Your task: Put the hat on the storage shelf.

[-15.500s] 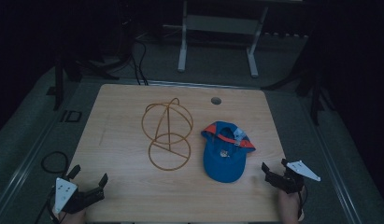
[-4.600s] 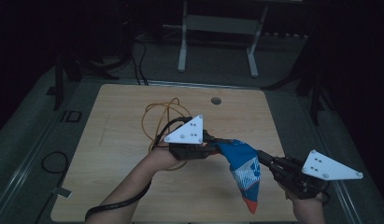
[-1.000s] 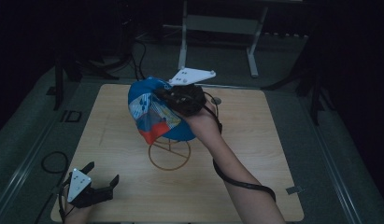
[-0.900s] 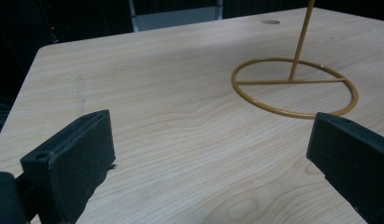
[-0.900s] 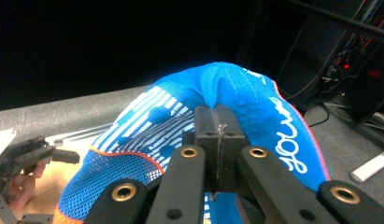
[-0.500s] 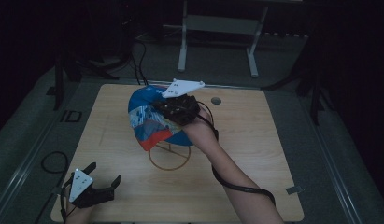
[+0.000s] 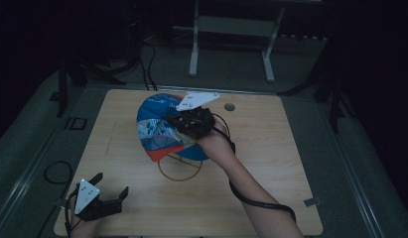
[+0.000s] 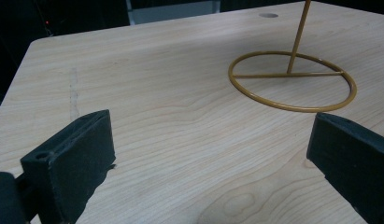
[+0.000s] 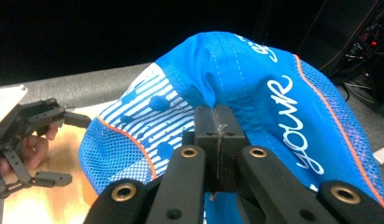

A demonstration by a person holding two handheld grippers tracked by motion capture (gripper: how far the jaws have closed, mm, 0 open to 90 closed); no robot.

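Since the cap (image 7: 159, 126) is lowered further onto the wire stand (image 7: 180, 167), the right tool (image 7: 174, 120) remains clenched on its crown; the left tool (image 7: 111, 194), released, is rested on the tabletop (image 7: 271, 163).

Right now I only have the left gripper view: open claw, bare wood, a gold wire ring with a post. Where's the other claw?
Observer: The right claw is up over the wire stand, shut on a blue cap.
Operator: Pinching fabric or the brim?
Observer: Fabric. In the right gripper view the jaws meet on a fold of the crown.
Operator: Is the cap on the stand?
Observer: From the high view it sits over the stand's top, hiding the upper loops; only the base ring shows below it.
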